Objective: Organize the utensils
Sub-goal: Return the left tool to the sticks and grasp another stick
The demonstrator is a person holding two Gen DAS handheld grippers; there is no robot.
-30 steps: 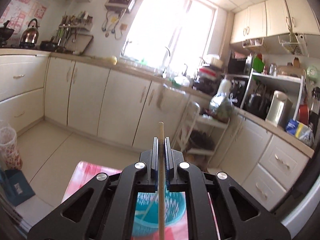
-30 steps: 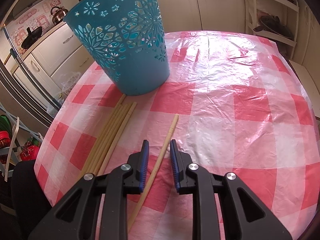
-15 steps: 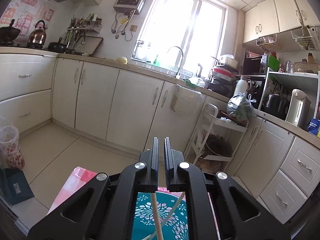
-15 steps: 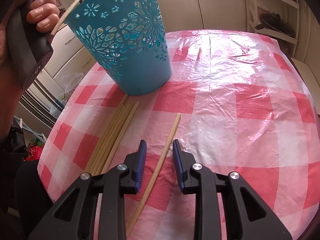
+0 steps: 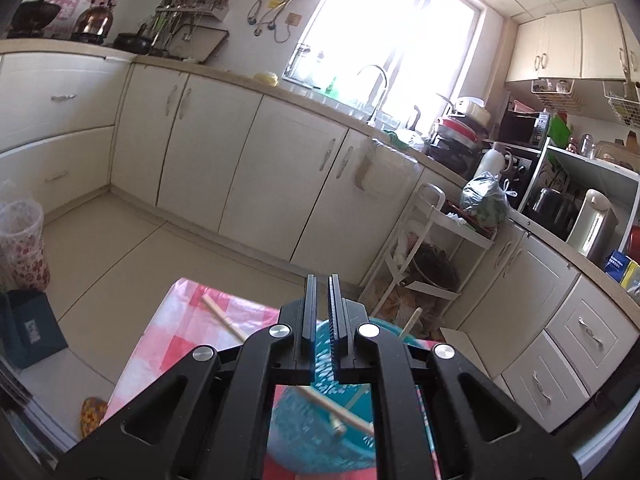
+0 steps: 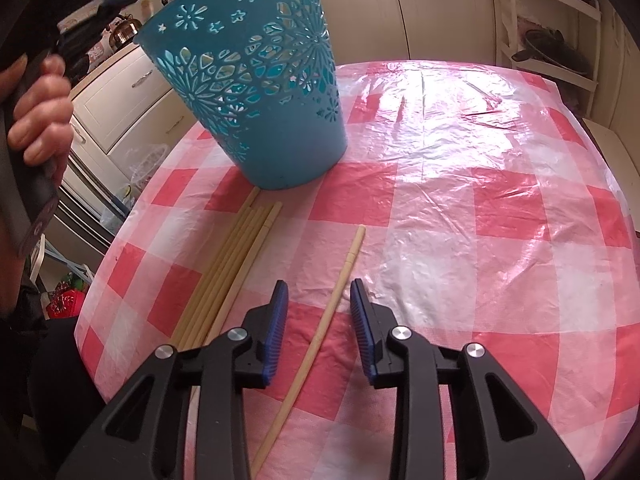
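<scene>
Left tongs [image 5: 322, 304]: fingers nearly together, a thin gap between them, nothing held; raised over the basket [image 5: 320, 432], which sits directly below with chopsticks [image 5: 344, 414] inside, one end poking above the rim to the right. Stray stick [image 5: 224, 317]: on the tabletop [image 5: 172, 344], left of and below these tongs. Bundle [image 6: 230, 272]: several chopsticks side by side on the tabletop, left of the right tongs, far ends touching the basket's foot. Right tongs [image 6: 319, 322]: spread, low over the checked cloth, straddling a lone chopstick [image 6: 320, 326] untouched between the blue pads [image 6: 276, 330]. Basket ahead and left of them, upright.
</scene>
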